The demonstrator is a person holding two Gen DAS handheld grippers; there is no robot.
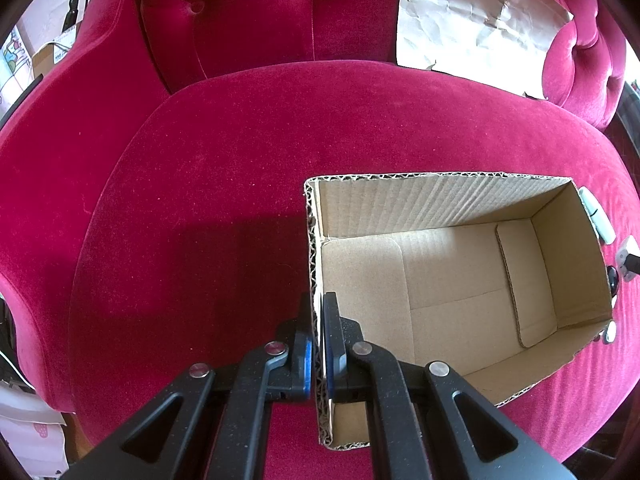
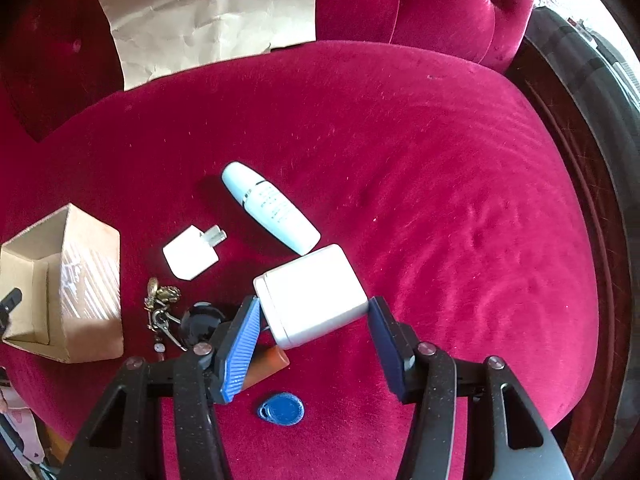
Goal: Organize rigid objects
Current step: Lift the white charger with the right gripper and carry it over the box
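Note:
An open cardboard box (image 1: 440, 204) stands on the red velvet seat, with nothing inside it. My left gripper (image 1: 319, 300) is shut on its near left wall, one pad inside and one outside. In the right wrist view my right gripper (image 2: 314, 306) is shut on a white rectangular container (image 2: 316, 292), held tilted just above the seat. On the seat to its left lie a pale blue bottle (image 2: 272, 208), a white charger plug (image 2: 192, 254), a key bunch with a brass charm (image 2: 162, 308), a black round item (image 2: 200, 320), an orange item (image 2: 272, 364) and a blue key fob (image 2: 282, 408).
The cardboard box (image 2: 88, 280) shows at the left edge of the right wrist view. A crumpled paper sheet (image 2: 200, 20) leans on the tufted backrest. The seat's right half (image 2: 460, 200) is bare velvet, with a dark wooden rim (image 2: 592, 200) beyond it.

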